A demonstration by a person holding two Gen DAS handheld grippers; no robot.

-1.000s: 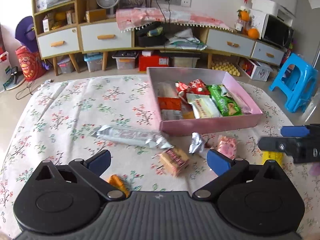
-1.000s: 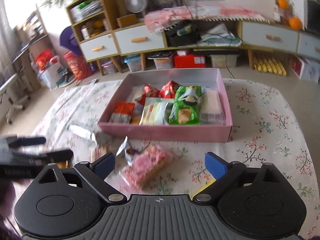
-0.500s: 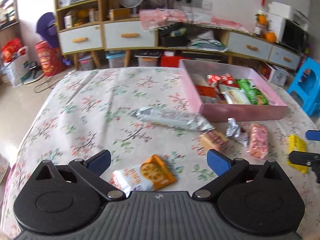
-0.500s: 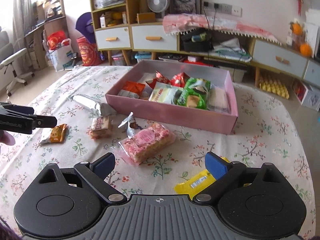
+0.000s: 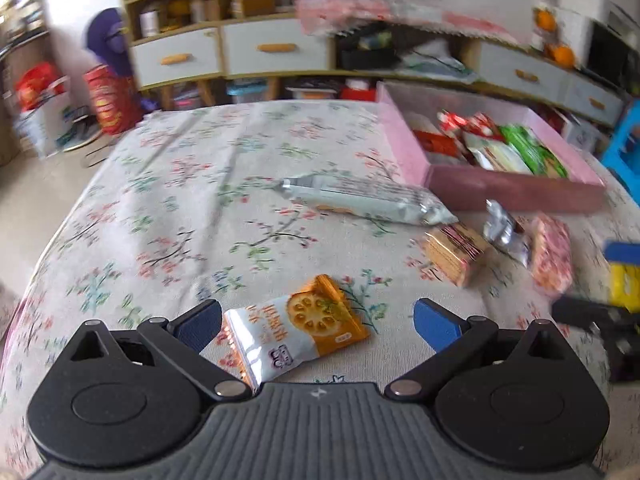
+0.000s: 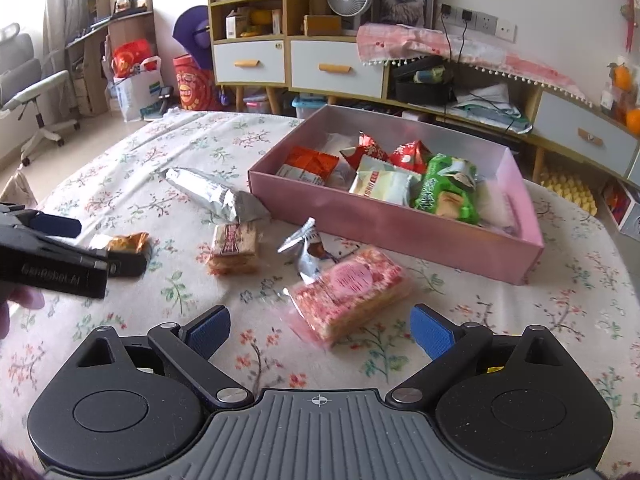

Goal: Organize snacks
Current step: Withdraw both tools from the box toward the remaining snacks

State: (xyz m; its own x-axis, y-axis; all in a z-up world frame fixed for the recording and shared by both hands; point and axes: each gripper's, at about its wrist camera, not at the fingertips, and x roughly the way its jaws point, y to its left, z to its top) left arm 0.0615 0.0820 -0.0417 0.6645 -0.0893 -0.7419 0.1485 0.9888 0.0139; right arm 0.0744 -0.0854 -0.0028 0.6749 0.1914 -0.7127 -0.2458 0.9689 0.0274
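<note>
A pink box [image 6: 400,226] [image 5: 516,190] holds several snack packs. Loose on the floral cloth lie a silver packet [image 5: 364,200] [image 6: 212,192], a cracker pack [image 5: 454,250] [image 6: 234,248], a small foil snack [image 6: 306,252], a pink bar [image 6: 352,290] [image 5: 552,252] and an orange-and-white pack [image 5: 296,328] [image 6: 126,242]. My left gripper [image 5: 316,326] is open, with the orange pack between its fingers. My right gripper [image 6: 320,330] is open just behind the pink bar. A yellow pack [image 5: 624,286] lies by the right gripper.
The table [image 6: 120,168] is round with a floral cloth. Behind it stand drawers and shelves [image 6: 296,64], a blue stool [image 5: 624,156] at the right and an office chair [image 6: 24,92] at the left.
My left gripper moved in over the orange pack, which now sits between its fingers. My right gripper moved forward and left, up to the pink bar; the yellow pack has slipped under it.
</note>
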